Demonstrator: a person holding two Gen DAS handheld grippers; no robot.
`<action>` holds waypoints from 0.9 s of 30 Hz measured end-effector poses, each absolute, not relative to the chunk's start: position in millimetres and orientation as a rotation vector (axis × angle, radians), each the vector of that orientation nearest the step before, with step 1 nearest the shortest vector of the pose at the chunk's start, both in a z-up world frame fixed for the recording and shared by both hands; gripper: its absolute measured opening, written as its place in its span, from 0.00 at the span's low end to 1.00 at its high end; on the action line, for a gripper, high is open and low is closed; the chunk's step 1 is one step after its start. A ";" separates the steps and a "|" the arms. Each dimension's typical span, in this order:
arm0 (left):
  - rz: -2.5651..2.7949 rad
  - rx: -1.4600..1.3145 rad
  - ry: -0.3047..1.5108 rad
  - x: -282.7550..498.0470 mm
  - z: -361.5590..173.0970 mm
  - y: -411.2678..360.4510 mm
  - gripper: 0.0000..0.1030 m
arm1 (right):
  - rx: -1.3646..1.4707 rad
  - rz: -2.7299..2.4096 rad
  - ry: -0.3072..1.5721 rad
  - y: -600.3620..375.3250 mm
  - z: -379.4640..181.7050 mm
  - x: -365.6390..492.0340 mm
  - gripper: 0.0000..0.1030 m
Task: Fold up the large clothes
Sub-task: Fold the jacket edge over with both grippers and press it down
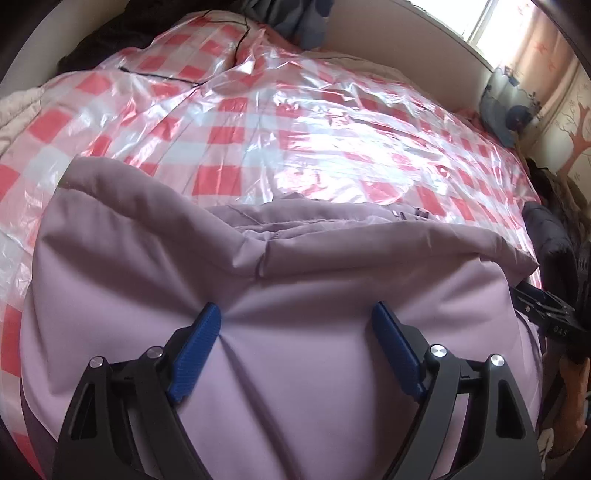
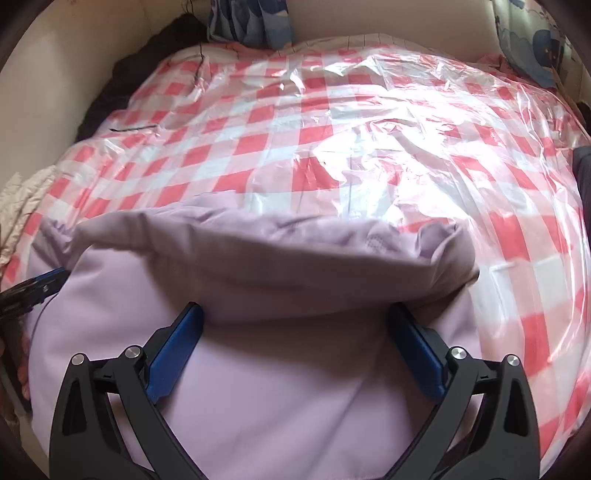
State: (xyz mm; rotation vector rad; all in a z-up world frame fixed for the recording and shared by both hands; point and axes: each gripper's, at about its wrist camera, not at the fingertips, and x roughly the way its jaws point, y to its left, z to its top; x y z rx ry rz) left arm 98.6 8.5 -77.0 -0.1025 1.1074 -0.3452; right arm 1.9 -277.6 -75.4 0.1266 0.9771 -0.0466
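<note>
A lilac padded jacket (image 1: 295,266) (image 2: 258,258) lies on a bed covered by a red-and-white checked plastic sheet (image 1: 295,129) (image 2: 332,129). Its far part is folded back over the near part in a thick roll. My left gripper (image 1: 296,308) points down onto the smooth near panel. Its blue pads stand wide apart and the tips dent the fabric. My right gripper (image 2: 295,306) is wide open over the same jacket, with its tips at the edge of the folded roll. Each gripper shows at the edge of the other's view: the right gripper (image 1: 535,299) and the left gripper (image 2: 40,284).
Blue patterned pillows (image 1: 506,103) (image 2: 251,22) lean on the beige bed surround (image 2: 55,74). Dark clothing (image 1: 110,40) (image 2: 122,85) is heaped at the far left corner. A dark garment (image 1: 550,236) lies off the right edge. A person's hand (image 1: 572,387) holds the right gripper.
</note>
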 end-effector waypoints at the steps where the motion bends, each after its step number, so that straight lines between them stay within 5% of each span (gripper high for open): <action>1: -0.339 -0.098 1.117 100.5 -79.0 8.6 0.78 | 0.116 -0.051 0.996 -279.2 -78.7 13.2 0.94; 9: -0.307 0.036 0.995 110.5 -38.0 -17.6 0.78 | 0.079 -0.094 1.066 -285.2 -103.0 58.7 0.94; 19: -0.269 -0.027 1.175 157.8 -113.0 -1.2 0.81 | 0.127 -0.075 1.124 -293.7 -119.0 97.9 0.94; 27: -0.247 0.103 0.993 116.8 -39.1 0.5 0.81 | 0.097 0.082 0.977 -232.6 -58.4 68.2 0.94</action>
